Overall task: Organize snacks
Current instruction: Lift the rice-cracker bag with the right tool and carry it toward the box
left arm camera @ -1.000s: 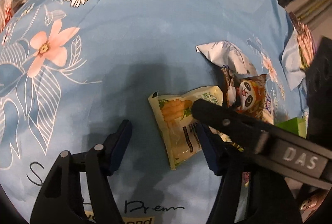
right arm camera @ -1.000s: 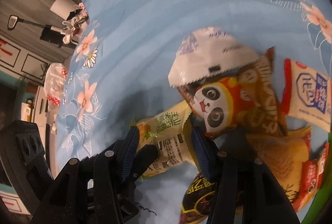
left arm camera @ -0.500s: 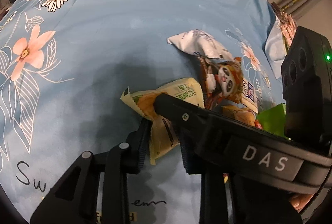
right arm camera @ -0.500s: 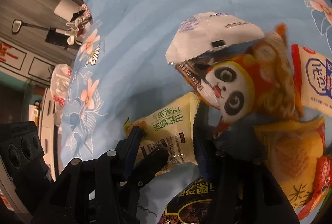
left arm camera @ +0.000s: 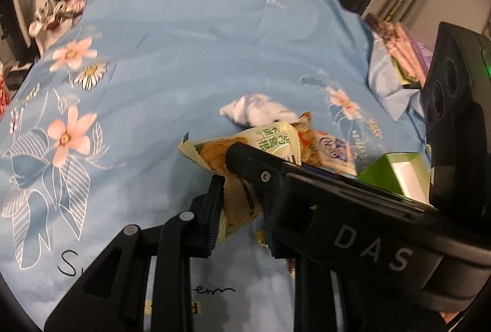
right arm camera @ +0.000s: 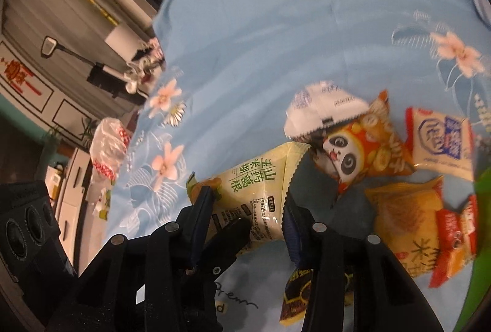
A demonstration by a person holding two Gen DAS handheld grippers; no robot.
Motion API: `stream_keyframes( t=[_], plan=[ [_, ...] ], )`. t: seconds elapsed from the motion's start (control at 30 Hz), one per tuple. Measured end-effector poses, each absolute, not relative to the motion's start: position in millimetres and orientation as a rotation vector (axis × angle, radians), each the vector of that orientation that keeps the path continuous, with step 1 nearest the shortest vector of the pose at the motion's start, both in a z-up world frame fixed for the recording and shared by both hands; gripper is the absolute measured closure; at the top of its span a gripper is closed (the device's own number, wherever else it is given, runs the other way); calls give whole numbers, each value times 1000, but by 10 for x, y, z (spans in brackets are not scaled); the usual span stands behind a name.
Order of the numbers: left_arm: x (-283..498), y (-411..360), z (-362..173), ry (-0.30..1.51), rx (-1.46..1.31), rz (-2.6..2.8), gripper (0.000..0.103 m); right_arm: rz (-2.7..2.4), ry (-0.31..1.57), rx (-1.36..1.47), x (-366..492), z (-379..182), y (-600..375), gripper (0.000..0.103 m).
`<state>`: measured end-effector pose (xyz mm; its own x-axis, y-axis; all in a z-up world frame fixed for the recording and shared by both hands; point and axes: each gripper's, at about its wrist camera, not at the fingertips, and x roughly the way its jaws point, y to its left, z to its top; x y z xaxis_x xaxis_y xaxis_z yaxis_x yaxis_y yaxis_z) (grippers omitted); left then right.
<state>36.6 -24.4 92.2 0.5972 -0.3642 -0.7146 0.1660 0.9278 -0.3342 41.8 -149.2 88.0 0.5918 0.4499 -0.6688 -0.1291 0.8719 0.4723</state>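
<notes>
Left gripper (left arm camera: pixel 242 209), nearest the lens in the left wrist view, is now clamping the lower end of the pale yellow-green crinkle-edged plastic snack packet (left arm camera: pixel 245 154); 1 second ago its jaws were standing wide with the packet lying flat between them on the light blue floral cloth (left arm camera: pixel 147 86).

Right gripper (right arm camera: pixel 245 221) is straddling the same packet (right arm camera: pixel 260 193) from the other side. Its jaws have just been closing; the packet sits between them, the right pad meeting the serrated edge, the left pad overlapping the far corner. Firm pressure cannot be confirmed.

Packet is now tilting up off the cloth, held by 1 gripper certainly, possibly 2. Judgement: pick step is essentially done; transfer is next.

Just beyond, the remaining pile is lying untouched: orange panda-print packet (right arm camera: pixel 362 147), white crumpled foil packet (right arm camera: pixel 322 111), red-and-white sachet (right arm camera: pixel 442 141).

To the right, a green box (left arm camera: pixel 396 175) is showing, a likely destination, though its inside is hidden.

Risk: 2 grippers pulling apart could tear the packet.
</notes>
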Motion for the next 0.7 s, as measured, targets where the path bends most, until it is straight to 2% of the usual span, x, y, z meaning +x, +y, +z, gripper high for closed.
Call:
stream_keyframes(
  t=[0.7],
  plan=[
    [88, -310, 1321, 681, -247, -442, 81, 242, 667, 331, -54, 1362, -1514, 57]
  ],
)
